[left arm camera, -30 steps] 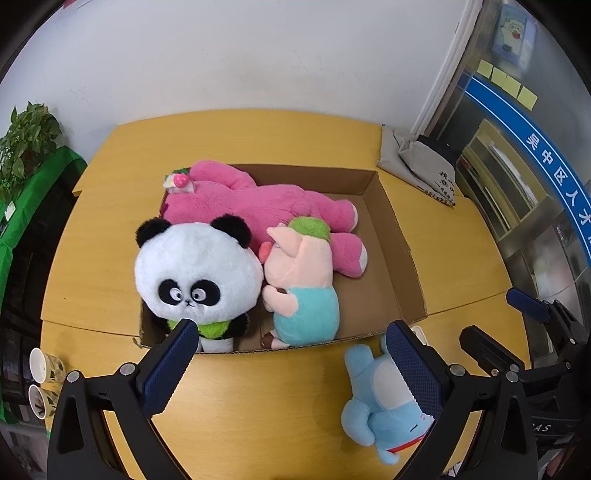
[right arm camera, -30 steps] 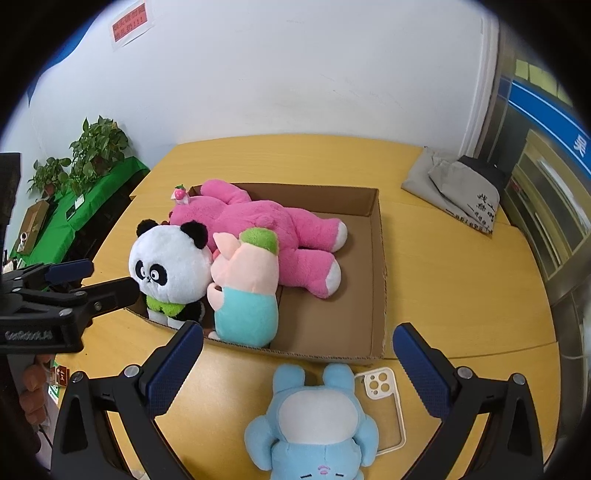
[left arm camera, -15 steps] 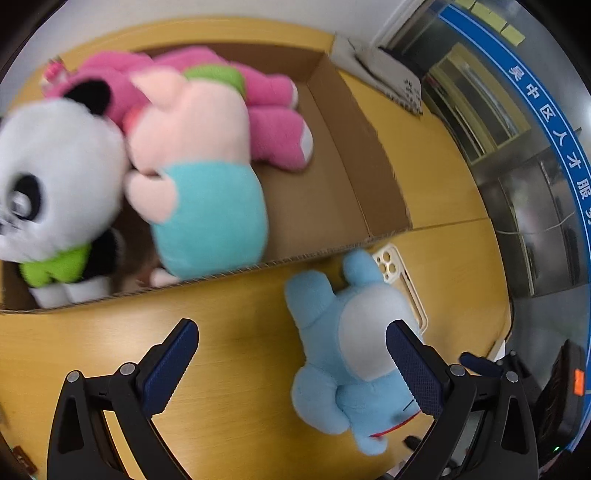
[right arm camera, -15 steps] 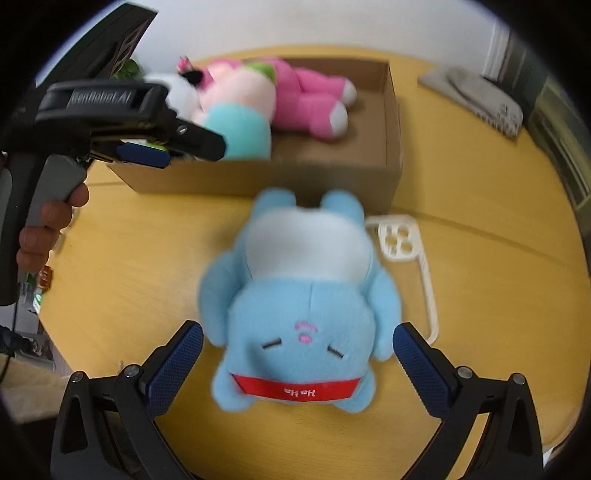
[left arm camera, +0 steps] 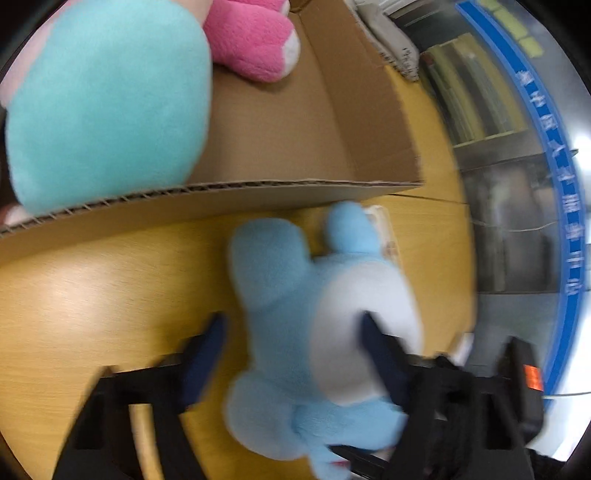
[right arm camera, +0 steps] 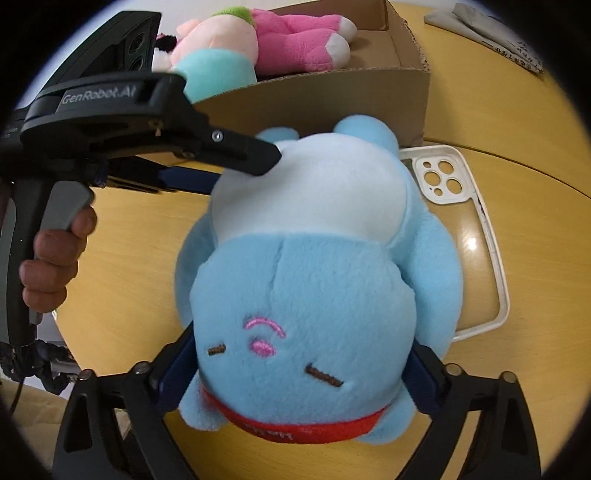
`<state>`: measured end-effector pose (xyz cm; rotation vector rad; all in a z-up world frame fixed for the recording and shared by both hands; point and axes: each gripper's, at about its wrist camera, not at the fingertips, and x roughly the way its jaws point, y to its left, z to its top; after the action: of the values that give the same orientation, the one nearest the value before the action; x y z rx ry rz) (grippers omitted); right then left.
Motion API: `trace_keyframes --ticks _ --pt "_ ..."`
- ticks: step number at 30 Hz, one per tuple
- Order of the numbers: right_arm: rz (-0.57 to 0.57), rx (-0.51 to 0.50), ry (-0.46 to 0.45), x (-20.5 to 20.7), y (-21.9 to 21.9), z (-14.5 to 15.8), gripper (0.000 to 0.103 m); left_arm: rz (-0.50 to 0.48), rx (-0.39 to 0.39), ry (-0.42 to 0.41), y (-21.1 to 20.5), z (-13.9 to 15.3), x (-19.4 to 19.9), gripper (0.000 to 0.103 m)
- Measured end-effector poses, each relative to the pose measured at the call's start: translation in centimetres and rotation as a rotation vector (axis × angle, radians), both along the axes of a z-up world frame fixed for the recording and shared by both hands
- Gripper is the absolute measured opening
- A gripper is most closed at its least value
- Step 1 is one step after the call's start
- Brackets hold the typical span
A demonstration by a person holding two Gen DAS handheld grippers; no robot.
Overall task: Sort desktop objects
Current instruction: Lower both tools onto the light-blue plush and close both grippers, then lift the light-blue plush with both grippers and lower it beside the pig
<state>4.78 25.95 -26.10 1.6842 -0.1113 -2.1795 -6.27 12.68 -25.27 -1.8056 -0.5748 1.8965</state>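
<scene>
A light blue plush (right arm camera: 314,280) with a white belly and red collar lies on its back on the wooden table, also in the left wrist view (left arm camera: 317,332). My right gripper (right arm camera: 295,373) is open, its jaws on either side of the plush's head. My left gripper (left arm camera: 291,354) is open around the plush's body; one finger (right arm camera: 240,153) touches the belly. The cardboard box (left arm camera: 295,184) behind holds a pink-and-teal pig plush (left arm camera: 107,103), a pink plush (right arm camera: 303,37) and a mostly hidden panda.
A white phone case (right arm camera: 461,221) lies on the table, partly under the blue plush's right side. A folded grey cloth (right arm camera: 495,29) lies at the far right. The box wall (right arm camera: 332,96) stands just behind the plush.
Both grippers have moved down and closer onto the blue plush. Their jaws now straddle it, right on the head, left on the body; the left view is motion-blurred.
</scene>
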Motion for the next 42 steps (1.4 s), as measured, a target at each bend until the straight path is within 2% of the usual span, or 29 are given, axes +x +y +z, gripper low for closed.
trace_keyframes --ticks 2,5,6,8,9,12,14,15,16,17,18,19,23,26,28,30,31,32,33,34,37,39,41,42 --pt "0.01 -0.015 0.012 0.2 0.3 0.4 0.083 -0.025 0.004 0.018 0.3 1.1 0.3 0.05" --pt "0.01 -0.042 0.029 0.9 0.7 1.4 0.08 -0.062 0.01 0.045 0.9 2.7 0.8 0.038" --pt "0.005 -0.056 0.039 1.2 1.0 1.9 0.079 -0.075 0.012 0.054 1.0 3.3 1.0 0.024" --pt "-0.014 -0.094 0.071 1.7 1.5 3.3 0.078 -0.099 0.016 0.072 1.4 4.4 1.3 0.004" --pt "-0.015 -0.106 0.092 1.9 1.6 4.2 0.078 -0.114 0.019 0.083 1.6 5.0 1.5 0.001" --pt "0.017 -0.11 0.155 1.8 0.8 6.8 0.077 -0.17 0.036 0.134 2.7 7.7 2.1 0.001" --pt "0.031 -0.067 0.124 1.0 0.1 6.8 0.078 -0.144 0.01 0.129 1.8 7.8 2.3 0.003" --pt "0.025 -0.045 0.088 0.7 0.2 6.0 0.078 -0.131 -0.003 0.126 1.3 7.8 2.3 0.013" --pt "0.013 -0.043 0.052 0.5 0.5 5.3 0.08 -0.119 -0.016 0.123 0.9 7.8 2.4 0.034" --pt "-0.004 -0.063 0.016 0.4 1.0 4.8 0.084 -0.106 -0.028 0.12 0.4 7.8 2.4 0.046" --pt "-0.021 -0.087 -0.023 0.8 1.5 4.4 0.085 -0.093 -0.041 0.118 0.0 7.8 2.5 0.067" --pt "-0.027 -0.098 -0.049 1.3 1.9 4.3 0.085 -0.079 -0.054 0.111 -0.6 7.7 2.6 0.073" --pt "-0.017 -0.096 -0.073 2.3 3.2 5.5 0.086 -0.052 -0.095 0.023 -3.4 4.9 4.8 0.073" --pt "-0.053 -0.081 -0.048 2.3 5.4 7.3 0.087 -0.056 -0.071 -0.036 -3.7 3.0 5.8 0.073" --pt "-0.083 -0.028 -0.025 1.3 7.3 7.6 0.088 -0.066 -0.048 -0.068 -3.4 1.9 6.1 0.072" --pt "-0.075 0.07 -0.018 0.1 8.5 6.6 0.087 -0.091 -0.048 -0.093 -2.8 0.8 6.3 0.07" --pt "-0.049 0.132 -0.03 -0.6 8.6 5.4 0.083 -0.106 -0.052 -0.108 -2.5 0.2 6.5 0.063" --pt "-0.01 0.186 -0.05 -1.1 8.5 3.8 0.071 -0.127 -0.062 -0.125 -2.1 -0.4 6.7 0.059" --pt "0.032 0.224 -0.065 -1.5 8.2 2.5 0.063 -0.148 -0.068 -0.141 -1.7 -0.9 6.9 0.052" --pt "0.071 0.245 -0.073 -1.7 7.6 1.5 0.052 -0.16 -0.067 -0.153 -1.5 -1.3 7.0 0.05" --pt "0.115 0.238 -0.098 -2.1 6.3 -0.3 0.047 -0.182 -0.058 -0.18 -1.0 -2.1 7.4 0.035" --pt "0.112 0.214 -0.105 -2.4 6.0 -0.9 0.045 -0.188 -0.065 -0.168 -0.8 -1.9 7.4 0.033" --pt "0.116 0.174 -0.11 -2.4 5.9 -0.7 0.035 -0.193 -0.084 -0.146 -0.8 -1.5 7.3 0.031" --pt "0.12 0.152 -0.113 -2.4 5.8 -0.5 0.034 -0.193 -0.091 -0.137 -1.0 -1.3 7.2 0.03"
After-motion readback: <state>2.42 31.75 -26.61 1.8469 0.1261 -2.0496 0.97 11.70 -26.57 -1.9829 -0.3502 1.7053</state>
